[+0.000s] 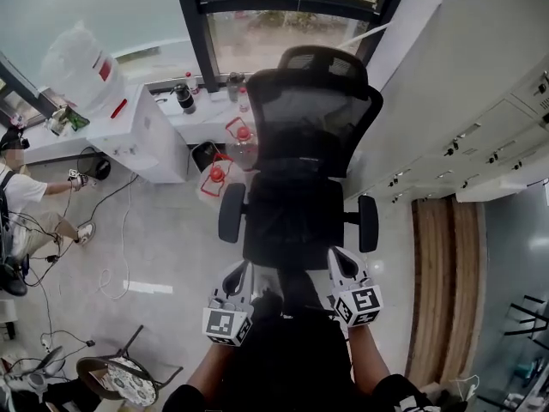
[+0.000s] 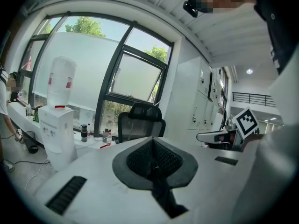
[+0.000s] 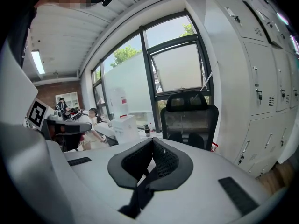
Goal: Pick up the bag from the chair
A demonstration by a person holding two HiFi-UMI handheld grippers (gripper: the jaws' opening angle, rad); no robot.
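A black mesh office chair [image 1: 300, 144] stands in front of me, facing me, with its back to the window; it also shows in the left gripper view as the chair [image 2: 140, 122] and in the right gripper view as the chair [image 3: 189, 118]. A dark lump [image 1: 296, 178] lies on the seat against the backrest; I cannot tell it apart from the black chair as a bag. My left gripper [image 1: 243, 275] and right gripper [image 1: 340, 263] hover side by side just short of the seat's front edge, close to my body. The left gripper [image 2: 153, 164] and the right gripper [image 3: 148, 164] are both shut and hold nothing.
A white water dispenser [image 1: 129, 118] and a low ledge with bottles [image 1: 184, 97] stand left of the chair. Red-capped jugs [image 1: 243, 140] sit on the floor beside it. White lockers [image 1: 480, 144] line the right. A seated person [image 1: 21, 196] is at far left, and a small stool [image 1: 120, 376] at lower left.
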